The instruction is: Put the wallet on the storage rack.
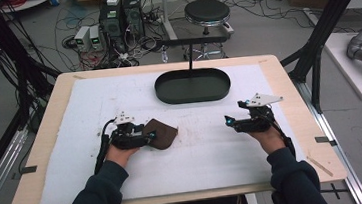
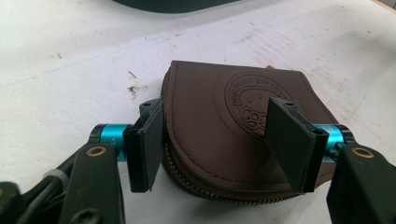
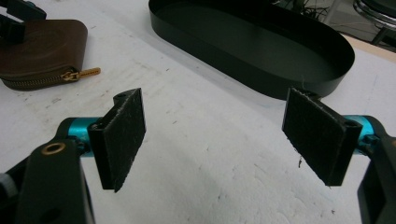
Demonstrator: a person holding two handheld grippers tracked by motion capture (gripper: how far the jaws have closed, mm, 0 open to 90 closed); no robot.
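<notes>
Forearms in dark sleeves are seen at the near edge. By the left hand-held gripper point(image 2: 219, 144) a brown leather pouch point(image 2: 238, 135) is straddled with jaws spread, probably for a grasp; it lies flat on the white foam tabletop point(image 1: 199, 155). Jaws of the right hand-held gripper point(image 3: 219, 135) are spread on nothing. An oval black tray point(image 1: 193, 98) is placed beyond.

Lab: floor cables point(image 1: 86, 20), computer towers point(image 1: 121, 18)

Brown zipped leather pouch point(image 2: 233, 135), flat
</notes>
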